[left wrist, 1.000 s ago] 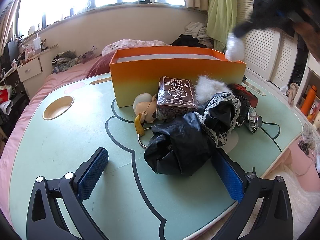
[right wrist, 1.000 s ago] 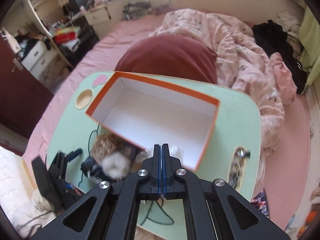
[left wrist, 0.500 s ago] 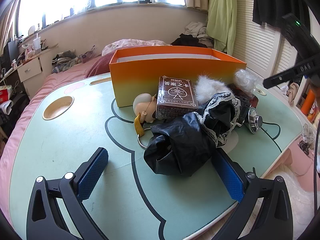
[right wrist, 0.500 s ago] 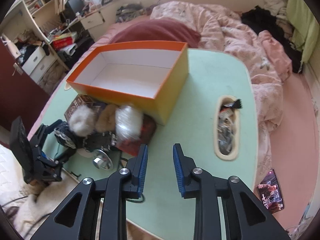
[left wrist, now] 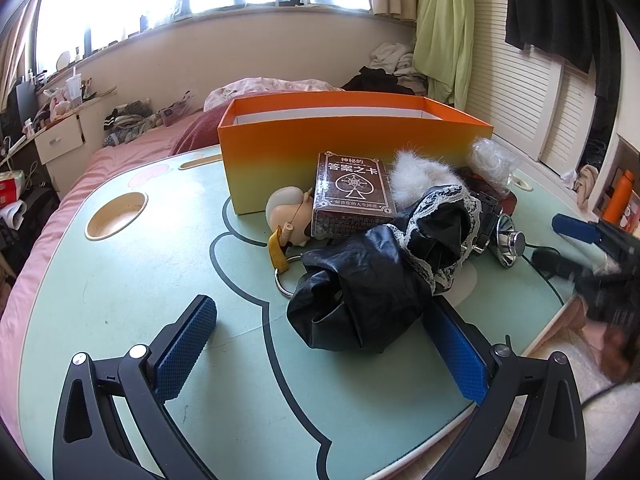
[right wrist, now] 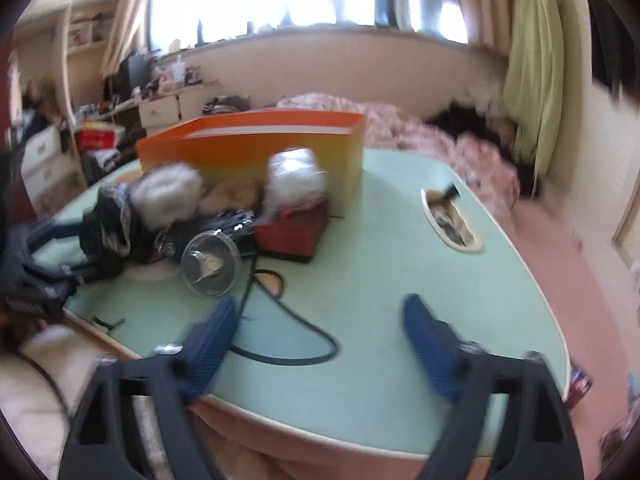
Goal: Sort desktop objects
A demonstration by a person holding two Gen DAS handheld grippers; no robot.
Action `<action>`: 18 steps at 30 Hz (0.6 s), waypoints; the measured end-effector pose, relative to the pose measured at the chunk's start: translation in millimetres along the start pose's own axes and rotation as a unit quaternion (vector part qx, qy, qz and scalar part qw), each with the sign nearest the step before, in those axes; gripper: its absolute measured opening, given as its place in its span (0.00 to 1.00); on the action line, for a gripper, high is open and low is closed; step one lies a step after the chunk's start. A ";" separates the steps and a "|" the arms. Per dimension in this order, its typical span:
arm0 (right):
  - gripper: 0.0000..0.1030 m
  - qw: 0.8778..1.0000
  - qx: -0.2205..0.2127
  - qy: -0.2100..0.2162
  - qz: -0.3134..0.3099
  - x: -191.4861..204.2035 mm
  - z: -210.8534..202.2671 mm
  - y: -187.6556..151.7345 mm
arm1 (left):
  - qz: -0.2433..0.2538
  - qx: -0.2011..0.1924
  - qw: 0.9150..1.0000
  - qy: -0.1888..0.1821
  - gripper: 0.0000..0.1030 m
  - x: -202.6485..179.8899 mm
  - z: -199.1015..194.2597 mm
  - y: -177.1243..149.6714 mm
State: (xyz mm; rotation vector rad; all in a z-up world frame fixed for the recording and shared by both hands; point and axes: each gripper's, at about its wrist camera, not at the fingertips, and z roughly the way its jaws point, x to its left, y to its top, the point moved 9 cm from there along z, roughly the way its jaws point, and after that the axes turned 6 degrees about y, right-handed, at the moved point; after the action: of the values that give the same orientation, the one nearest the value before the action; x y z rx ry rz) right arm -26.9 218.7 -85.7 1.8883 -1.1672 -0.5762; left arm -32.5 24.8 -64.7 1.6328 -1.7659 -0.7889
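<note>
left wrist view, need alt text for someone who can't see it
A pale green table holds a clutter pile: crumpled black lace-trimmed cloth, a brown card box and a small doll head keychain, in front of an open orange box. The left gripper hovers near the cloth, jaws open.

One orange box (left wrist: 352, 148), one card box (left wrist: 352, 196), one doll head (left wrist: 288, 212), one black cloth (left wrist: 380, 280), one white puff (left wrist: 420, 174), one plastic wad (left wrist: 490, 160), one red case (right wrist: 292, 228), two grippers (left wrist: 320, 344) (right wrist: 320, 340).

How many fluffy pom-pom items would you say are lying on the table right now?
3: a white pom-pom, a tan pom-pom beside it, and a bagged white pom-pom against the orange box. Others may be hidden.
</note>
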 end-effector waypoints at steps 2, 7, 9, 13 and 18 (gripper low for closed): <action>1.00 1.000 -0.013 -0.006 0.001 4.4 3.0 0.3 | 0.000 0.000 1.000 0.000 1.00 0.5 1.3 -1.1; 1.00 1.000 -0.015 0.000 -0.002 5.0 7.6 5.5 | 0.000 0.000 1.000 0.000 1.00 1.3 1.9 -2.1; 1.00 1.000 -0.017 0.001 -0.002 5.1 7.5 5.4 | 0.000 0.000 1.000 0.000 1.00 1.5 2.0 -2.4; 1.00 1.000 -0.017 0.000 -0.002 5.9 7.4 4.8 | 0.000 0.000 1.000 -0.001 1.00 1.6 1.7 -1.9; 1.00 1.000 -0.017 0.000 -0.002 6.1 7.2 4.8 | 0.000 0.000 1.000 0.000 1.00 1.7 1.6 -1.8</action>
State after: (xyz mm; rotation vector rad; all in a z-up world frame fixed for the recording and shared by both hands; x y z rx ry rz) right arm -31.6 209.3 -85.4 1.8609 -1.1472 -0.5943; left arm -32.7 23.0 -67.0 1.6340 -1.7661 -0.7896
